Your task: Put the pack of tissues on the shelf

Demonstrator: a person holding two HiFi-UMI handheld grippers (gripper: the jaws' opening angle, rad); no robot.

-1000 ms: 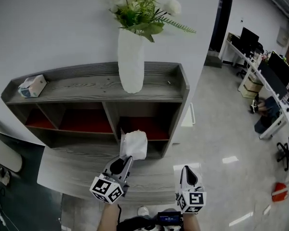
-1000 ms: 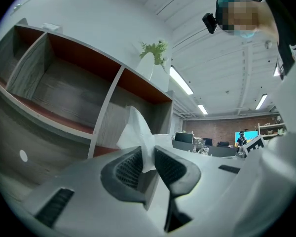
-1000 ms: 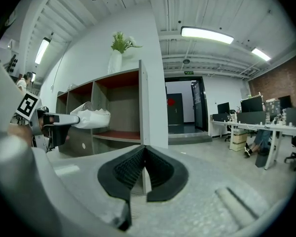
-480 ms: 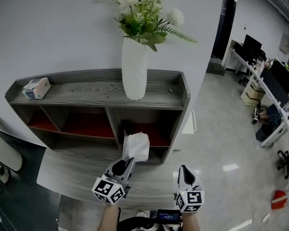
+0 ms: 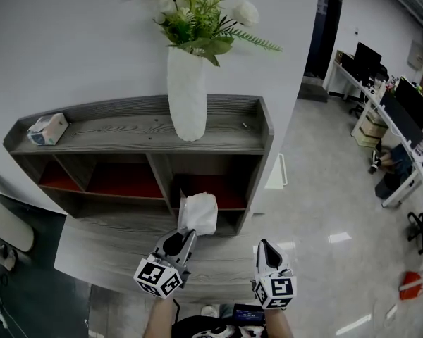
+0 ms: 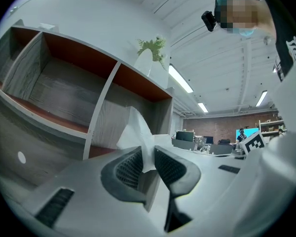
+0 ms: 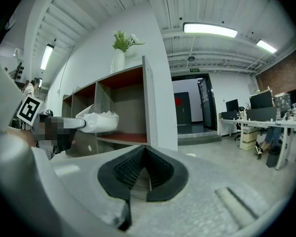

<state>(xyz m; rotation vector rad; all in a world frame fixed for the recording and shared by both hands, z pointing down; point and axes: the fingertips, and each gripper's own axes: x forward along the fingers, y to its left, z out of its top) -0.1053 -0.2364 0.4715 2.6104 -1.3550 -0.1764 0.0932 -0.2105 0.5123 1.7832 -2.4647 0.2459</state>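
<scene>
Left gripper view shows the left gripper [image 6: 147,158] clamped on only a thin flap of the white, soft plastic-wrapped pack of tissues [image 6: 137,132], whose bulk stands out beyond the jaw tips. The right gripper [image 7: 144,168] is closed on nothing, off to the side. With so little wrapper pinched, the pack could slip free or twist if pushed forward quickly, and its loose far end could snag on an edge. In the head view the pack hangs in the air just before the lower right compartment [image 5: 222,192] of the grey wood-grain shelf unit with red inner panels [image 5: 127,148], not yet inside. That bay looks open, bounded by the upright divider [image 5: 162,176] and the right side wall [image 5: 259,178]. Farther up, the tall white vase of flowers [image 5: 187,97] takes the middle of the top board, and a small pale tissue box [image 5: 47,128] sits at its left end.
</scene>
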